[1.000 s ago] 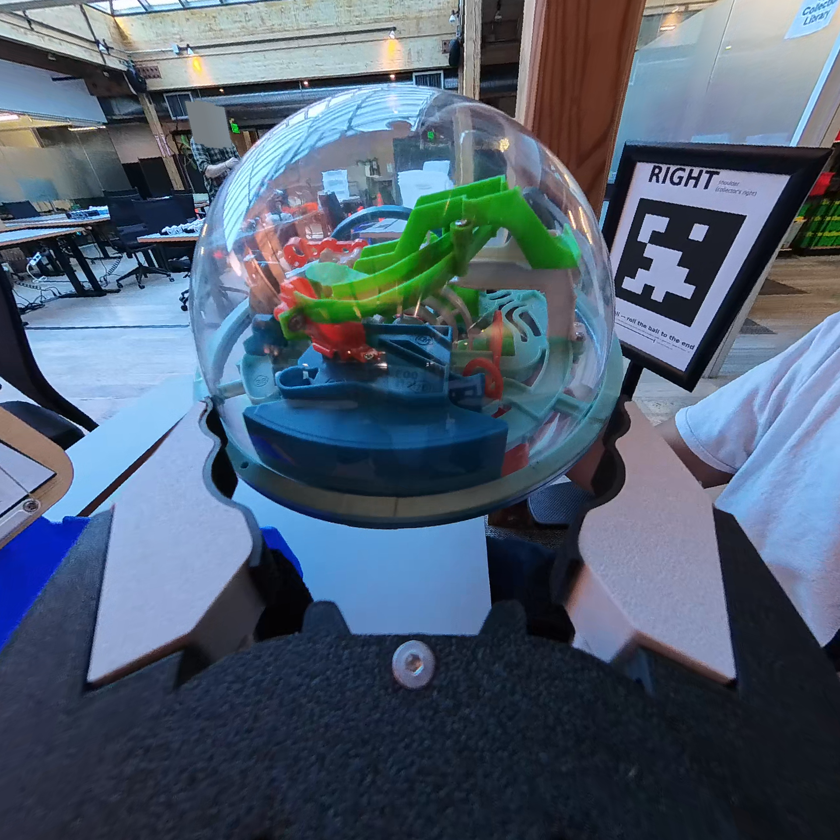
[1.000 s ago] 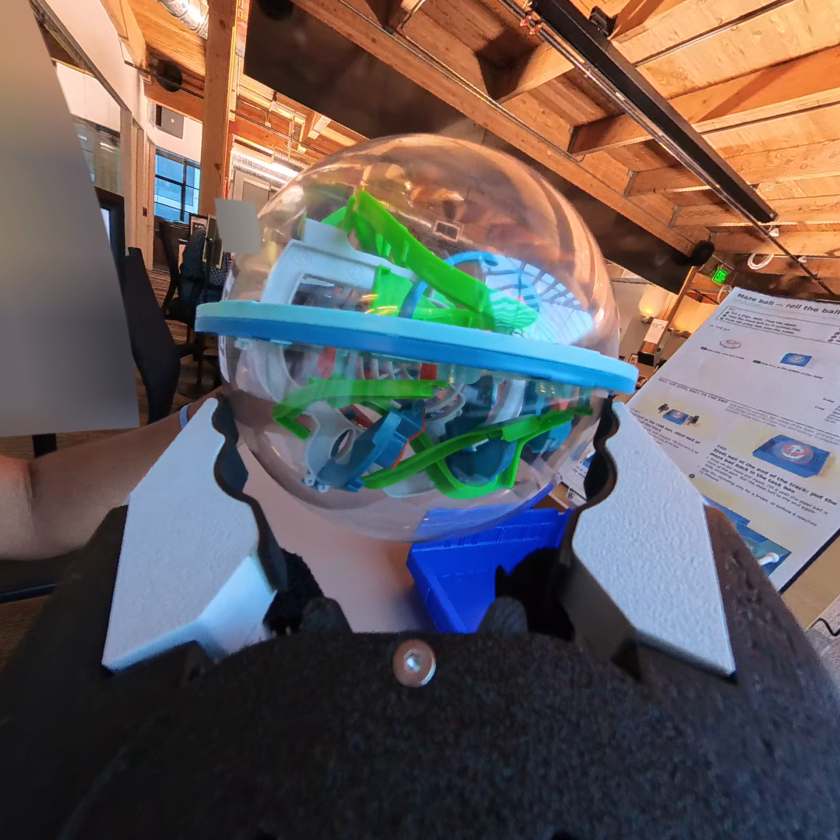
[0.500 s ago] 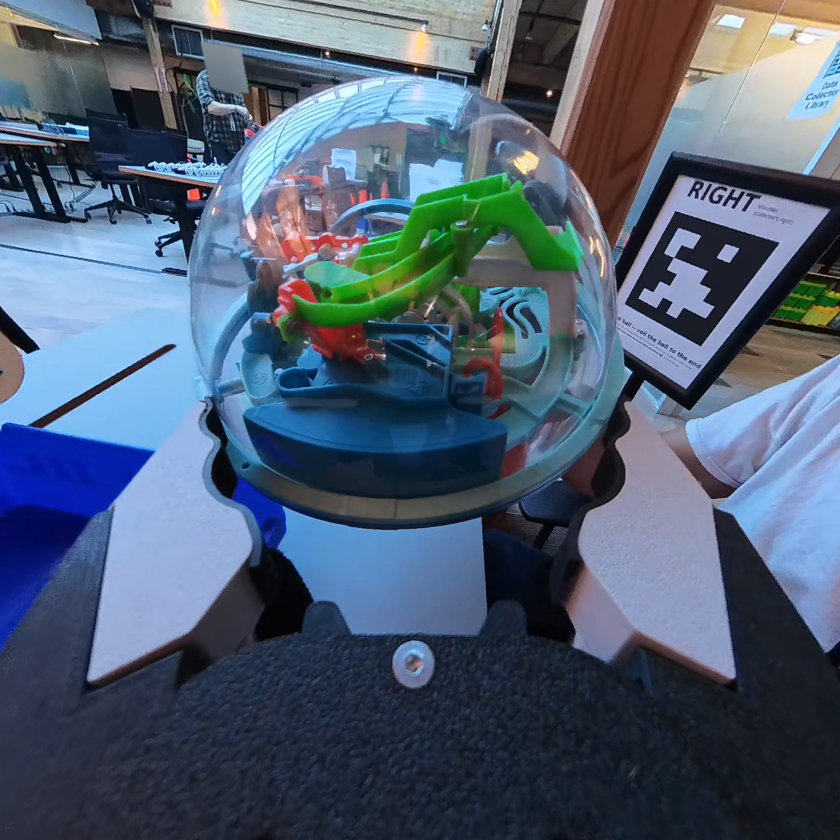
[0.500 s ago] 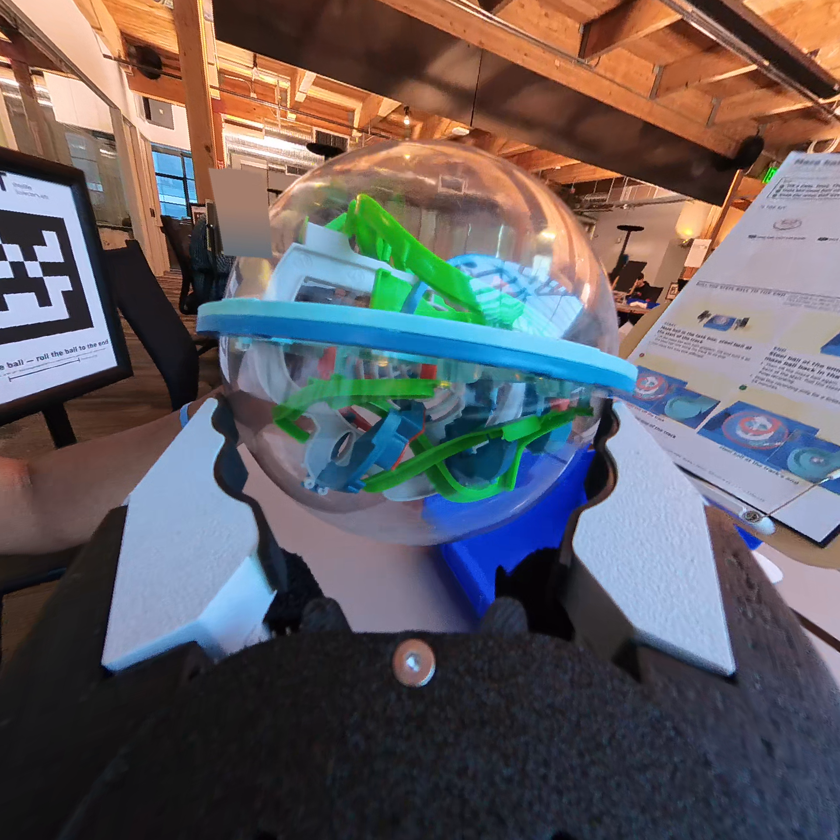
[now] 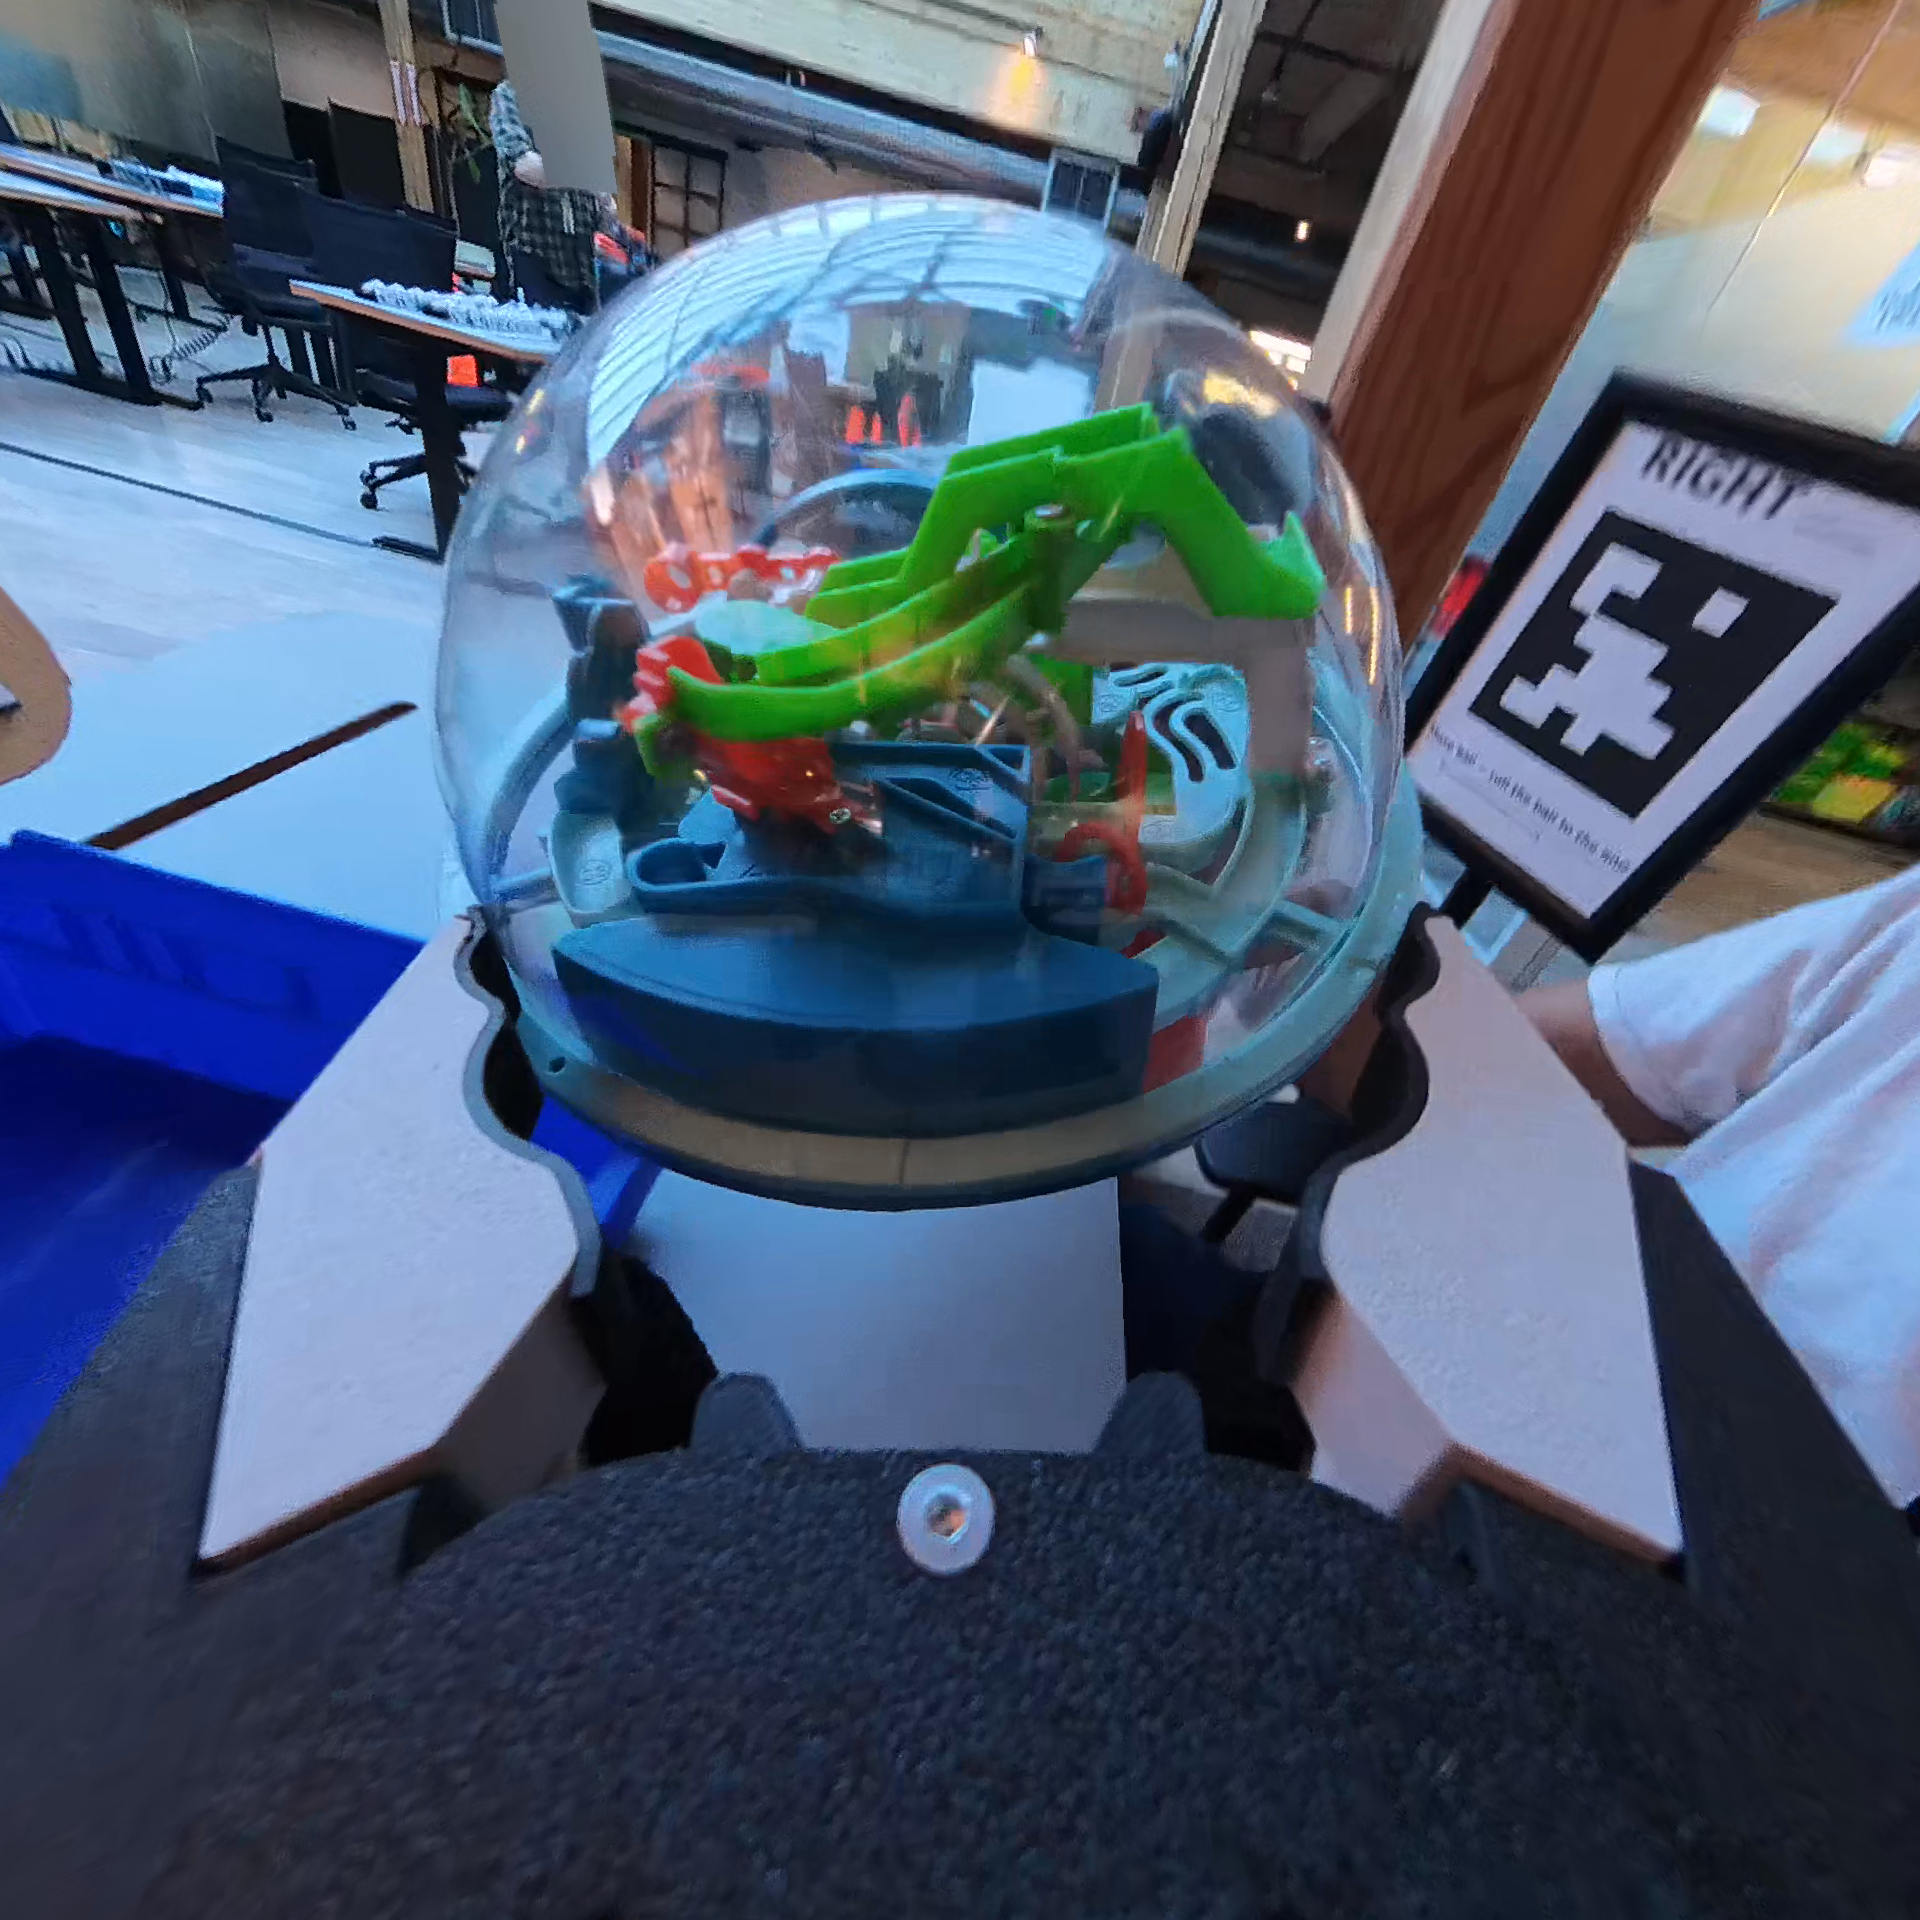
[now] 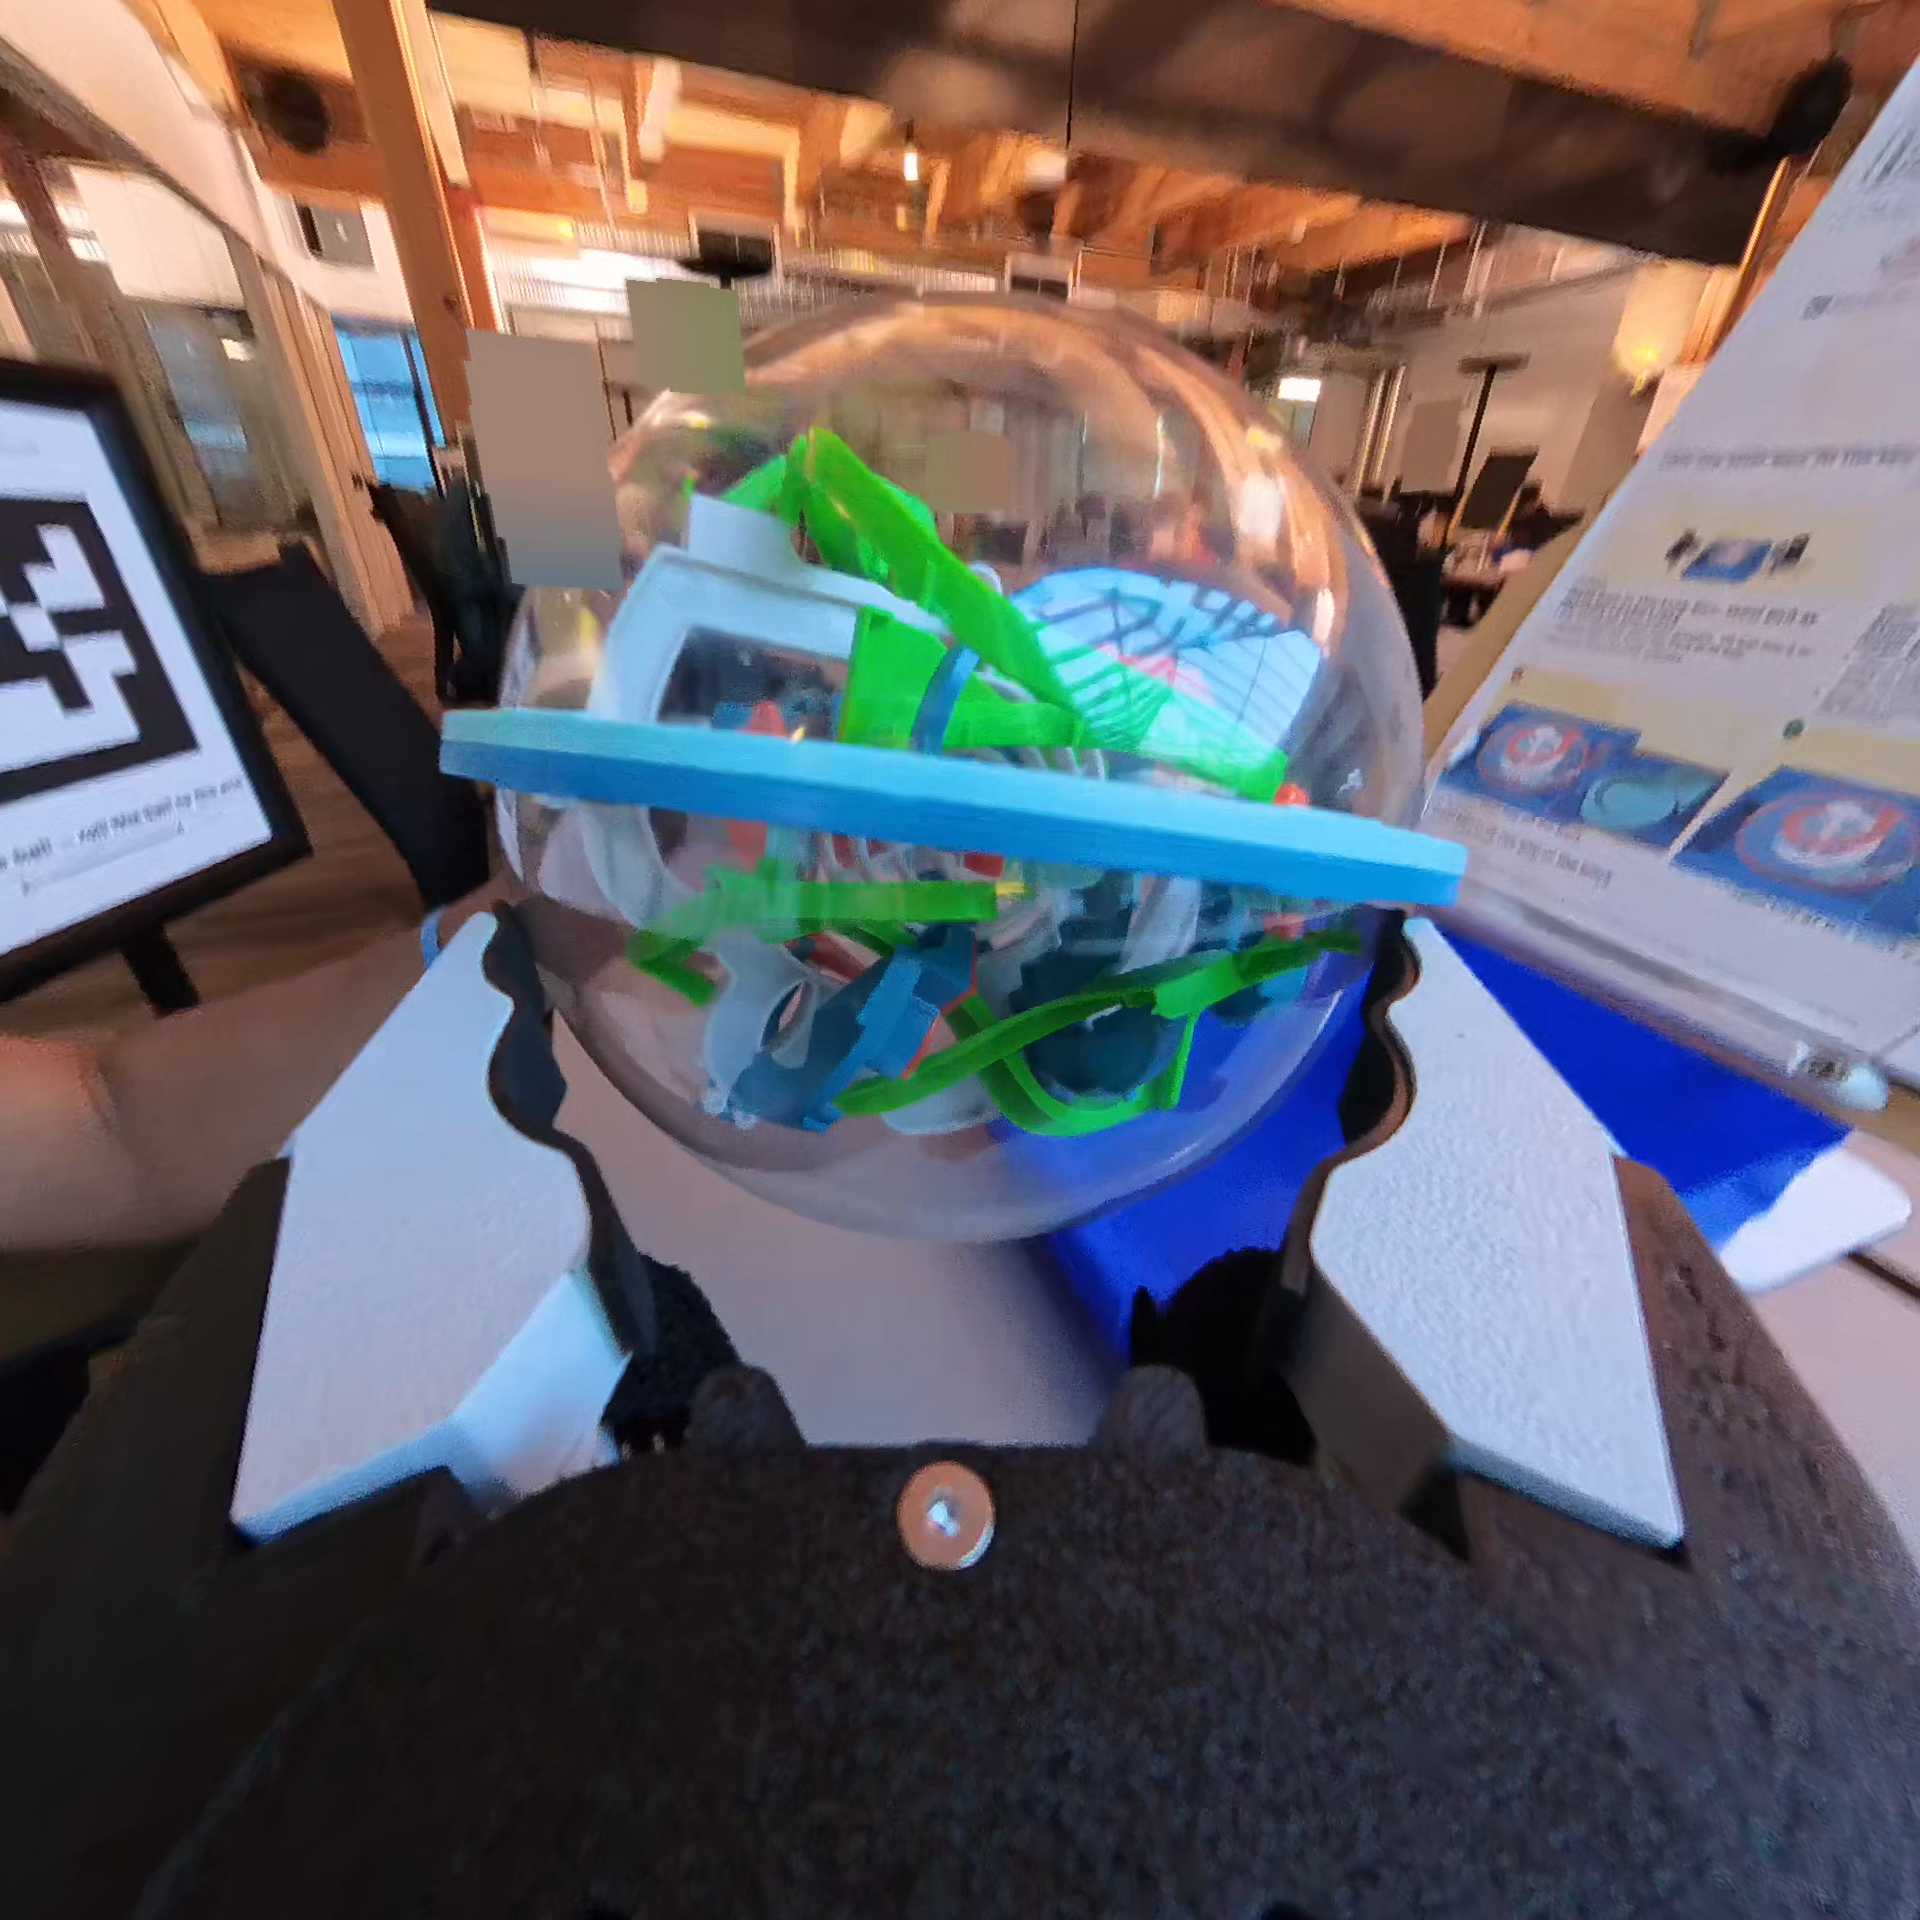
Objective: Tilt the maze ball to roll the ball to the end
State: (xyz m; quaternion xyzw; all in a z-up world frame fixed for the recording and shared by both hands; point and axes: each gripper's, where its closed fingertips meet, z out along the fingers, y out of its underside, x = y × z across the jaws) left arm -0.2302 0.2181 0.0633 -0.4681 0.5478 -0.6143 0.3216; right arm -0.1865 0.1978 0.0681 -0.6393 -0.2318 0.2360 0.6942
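Note:
The maze ball (image 5: 925, 675) is a clear sphere with green, red, blue and white tracks inside and a light blue ring round its middle. It is held in the air between both grippers. My left gripper (image 5: 951, 987) is shut on its lower part, with the ring low and near level in the left wrist view. My right gripper (image 6: 951, 956) is shut on the ball (image 6: 956, 779) from another side; there the ring (image 6: 935, 800) slopes down to the right. I cannot clearly make out the small rolling ball inside.
A blue bin (image 5: 125, 1039) sits on the white table (image 5: 260, 748) below; it also shows in the right wrist view (image 6: 1558, 1091). A framed black-and-white marker sign (image 5: 1662, 665) stands nearby. An instruction sheet (image 6: 1714, 675) leans at the right. A person's white sleeve (image 5: 1787, 1091) is close.
Both grippers have swung with the ball still held. The right wrist view has dropped from the ceiling towards the room, and the blue bin has come further into the left wrist view.

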